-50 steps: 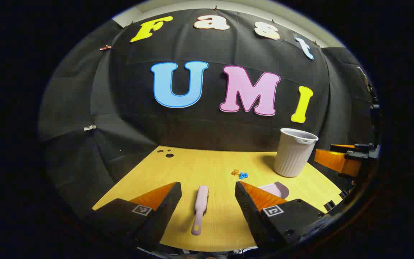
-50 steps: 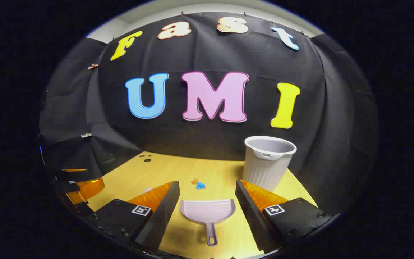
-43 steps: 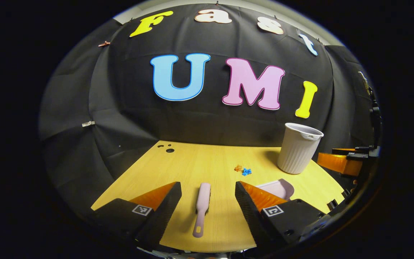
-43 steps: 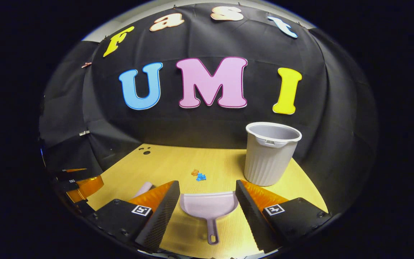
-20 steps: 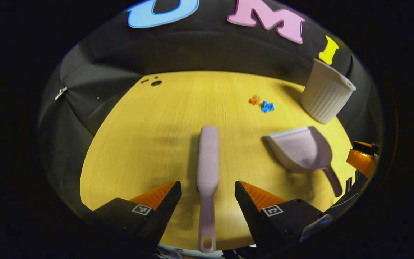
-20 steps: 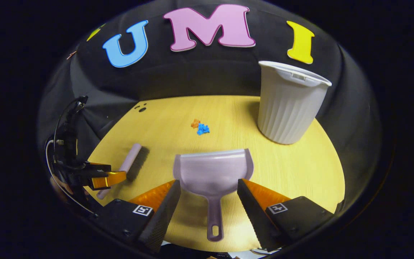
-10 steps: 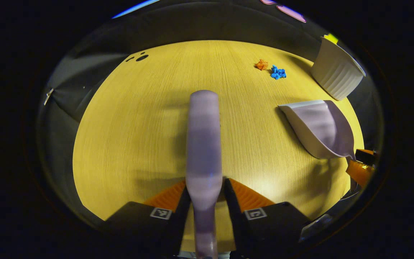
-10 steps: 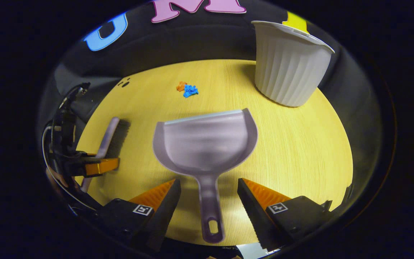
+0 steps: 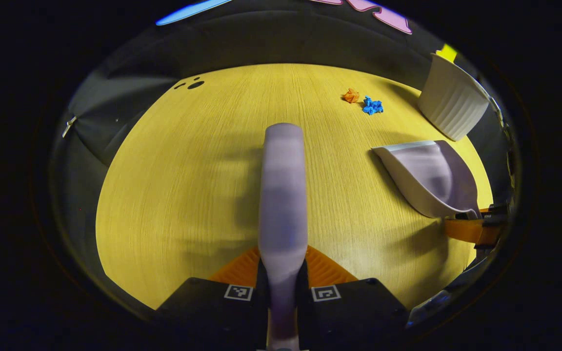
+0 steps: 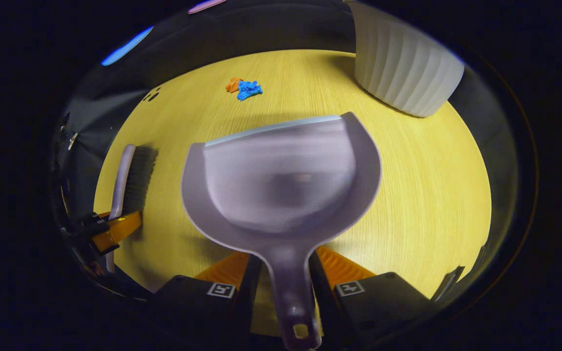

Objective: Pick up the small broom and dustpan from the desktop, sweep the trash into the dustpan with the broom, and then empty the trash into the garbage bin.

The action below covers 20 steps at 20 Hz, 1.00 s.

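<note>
A lilac broom (image 9: 282, 190) runs straight ahead along the yellow desktop (image 9: 178, 170), and my left gripper (image 9: 282, 280) is shut on its handle. The lilac dustpan (image 10: 281, 180) faces away from me, its handle pinched by my right gripper (image 10: 287, 278). An orange scrap (image 10: 234, 84) and a blue scrap (image 10: 249, 89) of trash lie together beyond the dustpan's lip. In the left gripper view the dustpan (image 9: 430, 178) sits to the right, with the trash (image 9: 371, 105) farther off. In the right gripper view the broom (image 10: 121, 178) lies at the left with the left gripper (image 10: 115, 229) on it.
A white ribbed garbage bin (image 10: 403, 63) stands at the back right of the desktop (image 10: 432, 185), also seen as the bin (image 9: 451, 105) in the left gripper view. Small dark holes (image 9: 194, 85) mark the desk's far left corner. Black cloth walls surround the desk.
Both grippers came down and forward from open above the desk. The left one closed on the broom handle first; the right one has now closed on the dustpan handle.
</note>
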{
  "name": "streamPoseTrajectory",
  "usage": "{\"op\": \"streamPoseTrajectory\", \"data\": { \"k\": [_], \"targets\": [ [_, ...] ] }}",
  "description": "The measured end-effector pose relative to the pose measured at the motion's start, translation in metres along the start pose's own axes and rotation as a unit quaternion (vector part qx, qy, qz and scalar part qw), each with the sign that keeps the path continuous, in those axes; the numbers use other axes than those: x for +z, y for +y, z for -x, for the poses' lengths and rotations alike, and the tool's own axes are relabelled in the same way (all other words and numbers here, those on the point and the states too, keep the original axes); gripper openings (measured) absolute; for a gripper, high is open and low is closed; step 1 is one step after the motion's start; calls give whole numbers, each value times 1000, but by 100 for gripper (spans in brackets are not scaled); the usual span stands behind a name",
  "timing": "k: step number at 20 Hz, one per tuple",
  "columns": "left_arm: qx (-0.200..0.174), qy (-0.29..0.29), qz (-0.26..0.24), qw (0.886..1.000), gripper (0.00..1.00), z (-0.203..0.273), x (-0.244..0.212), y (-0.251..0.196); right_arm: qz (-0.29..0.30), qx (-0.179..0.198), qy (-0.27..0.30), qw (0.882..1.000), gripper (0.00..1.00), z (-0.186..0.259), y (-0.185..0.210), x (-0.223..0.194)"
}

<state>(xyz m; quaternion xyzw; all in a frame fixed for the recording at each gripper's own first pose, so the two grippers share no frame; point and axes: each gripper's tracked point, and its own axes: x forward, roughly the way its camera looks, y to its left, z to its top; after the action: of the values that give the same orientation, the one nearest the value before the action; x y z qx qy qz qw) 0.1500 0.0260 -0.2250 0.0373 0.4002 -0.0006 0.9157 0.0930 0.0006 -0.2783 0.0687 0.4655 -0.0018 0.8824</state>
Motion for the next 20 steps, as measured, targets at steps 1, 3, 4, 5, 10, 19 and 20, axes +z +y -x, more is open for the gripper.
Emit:
{"op": "streamPoseTrajectory", "data": {
  "k": [1,3,4,5,10,19,20],
  "targets": [
    [0,0,2,1000,30,1,1,0,6,-4,-4,1000,55,-2,0,5],
    [1,3,5,1000,29,-1,1,0,15,-7,-1,1000,45,-3,0,7],
    [2,4,5,1000,29,0,1,1,18,-6,-1,1000,40,-4,1,8],
    [3,7,7,1000,30,0,2,1,23,-4,5,1000,35,-5,1,10],
    [-6,13,4,1000,28,1,27,3,62,19,21,998,35,1,-12,3],
    [-8,-12,-107,994,28,-47,163,-12,136,43,26,989,31,16,-36,0],
    [-10,-13,-127,992,28,-56,177,-15,142,47,30,988,35,17,-39,-1]
  ]
}}
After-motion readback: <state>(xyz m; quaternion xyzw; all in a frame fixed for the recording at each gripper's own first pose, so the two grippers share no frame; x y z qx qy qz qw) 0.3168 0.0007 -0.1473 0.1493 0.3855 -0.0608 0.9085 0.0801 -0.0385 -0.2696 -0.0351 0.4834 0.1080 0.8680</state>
